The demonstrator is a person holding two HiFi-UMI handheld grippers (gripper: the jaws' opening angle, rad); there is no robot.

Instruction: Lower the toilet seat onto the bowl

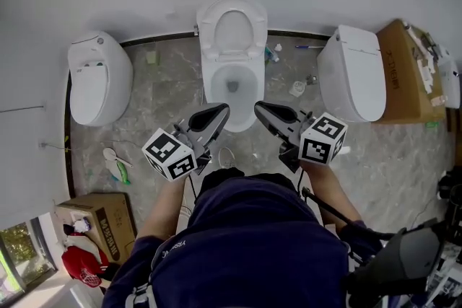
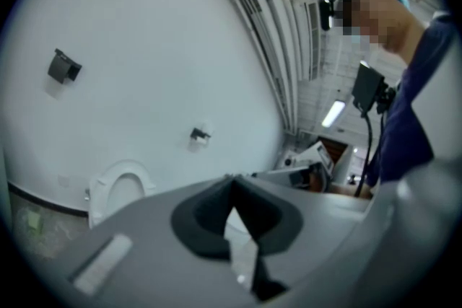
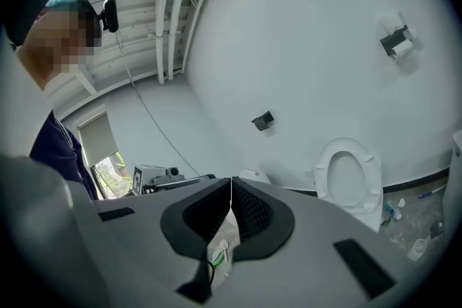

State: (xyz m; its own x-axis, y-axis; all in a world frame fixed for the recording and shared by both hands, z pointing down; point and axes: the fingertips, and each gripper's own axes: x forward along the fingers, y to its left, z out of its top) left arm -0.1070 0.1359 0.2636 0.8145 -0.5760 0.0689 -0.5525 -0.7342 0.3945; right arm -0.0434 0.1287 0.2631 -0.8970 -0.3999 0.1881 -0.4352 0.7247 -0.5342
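We are holding the left gripper (image 1: pixel 219 112) and the right gripper (image 1: pixel 263 110) out level in front of us, near the toilet bowl (image 1: pixel 212 94). Both fingers are clenched on nothing. The white toilet seat (image 1: pixel 258 29) is standing up against the wall, above the bowl.

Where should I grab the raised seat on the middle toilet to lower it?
Grip the seat at its free top edge, coming from the front over the bowl. It stands upright, hinged at the bottom, so that edge swings forward.
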